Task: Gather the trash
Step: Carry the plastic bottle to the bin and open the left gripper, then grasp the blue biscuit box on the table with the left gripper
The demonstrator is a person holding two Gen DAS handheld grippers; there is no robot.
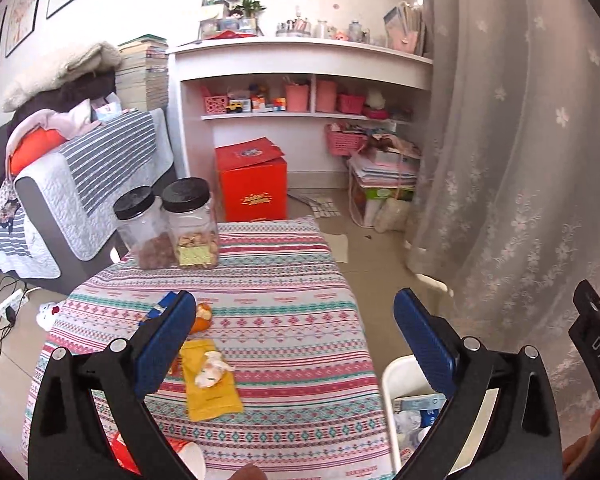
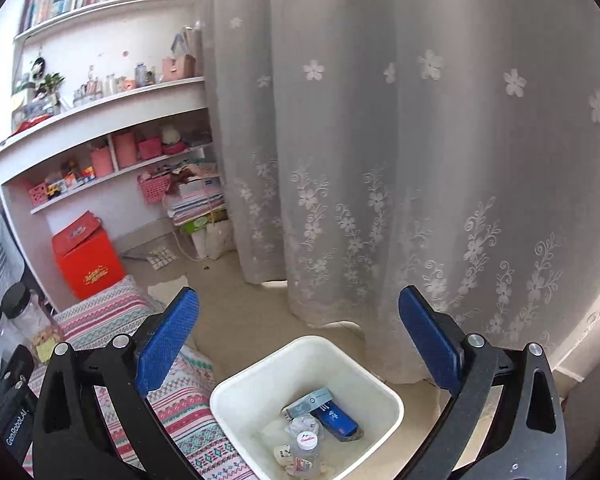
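between pickups, by the look of it: some trash already down in the white bin [image 2: 384, 396], more still lying on the tabletop [image 1: 292, 264] with its striped cloth.

left hand-held gripper [image 1: 296, 320]: spread wide, holding nothing, touching nothing, hanging above the tabletop. just ahead of and below its left finger, a yellow packet [image 1: 214, 398] lying flat with a crumpled white tissue [image 1: 212, 368] on top. beside the tip of that same finger, a piece of orange peel [image 1: 202, 316], and a blue wrapper [image 1: 162, 306] partly hidden behind the finger. near the lower edge, under the left finger, red scrap and a paper cup, only partly seen. further ahead, two black-lidded jars [image 1: 168, 224] with snacks inside, probably not trash.

right hand-held gripper [image 2: 298, 328]: also spread wide and carrying nothing, poised over the white bin, directly below and between its fingers. inside the bin: a blue packet [image 2: 338, 420], a small bottle [image 2: 306, 446], crumpled bits.

next move, likely: lowering the left hand-held gripper onto the tissue or yellow packet, closing on a thin flat edge without snagging the cloth, then swinging right to the bin beside the tabletop.
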